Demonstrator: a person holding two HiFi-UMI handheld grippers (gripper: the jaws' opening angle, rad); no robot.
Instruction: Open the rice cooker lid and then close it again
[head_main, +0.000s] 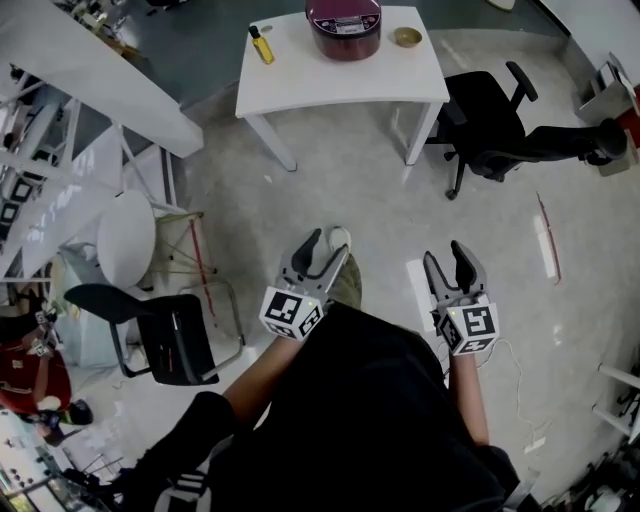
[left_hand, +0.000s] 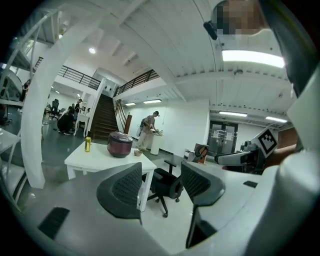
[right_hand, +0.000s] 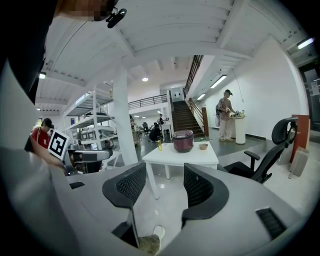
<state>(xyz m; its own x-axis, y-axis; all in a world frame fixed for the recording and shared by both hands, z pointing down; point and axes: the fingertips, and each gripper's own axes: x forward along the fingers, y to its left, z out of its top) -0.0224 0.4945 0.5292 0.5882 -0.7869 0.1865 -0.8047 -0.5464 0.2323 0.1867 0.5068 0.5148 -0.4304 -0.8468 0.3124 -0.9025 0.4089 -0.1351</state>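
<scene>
Head view: dark red round rice cooker (head_main: 344, 28) sits on the far side of a white rectangular counter (head_main: 340, 85), lid down. A yellow bottle (head_main: 261, 45) lies to its left and a small tan bowl (head_main: 407, 37) stands to its right. A black office chair (head_main: 490, 110) stands just beside the counter's right end. Left tongs (head_main: 322, 250) and right tongs (head_main: 447, 262) are held low over the pale floor, well apart from the counter, both spread.

Left gripper view: the left tongs (left_hand: 162, 187) are spread with nothing between them. The rice cooker (left_hand: 120, 144) shows on the counter beyond the left jaw, and the office chair (left_hand: 167, 185) shows in the gap.

Right gripper view: the right tongs (right_hand: 160, 187) are spread and empty. The rice cooker (right_hand: 183, 140) is straight ahead on the counter (right_hand: 182, 156), between the bottle (right_hand: 159, 145) and the bowl (right_hand: 203, 146).
</scene>
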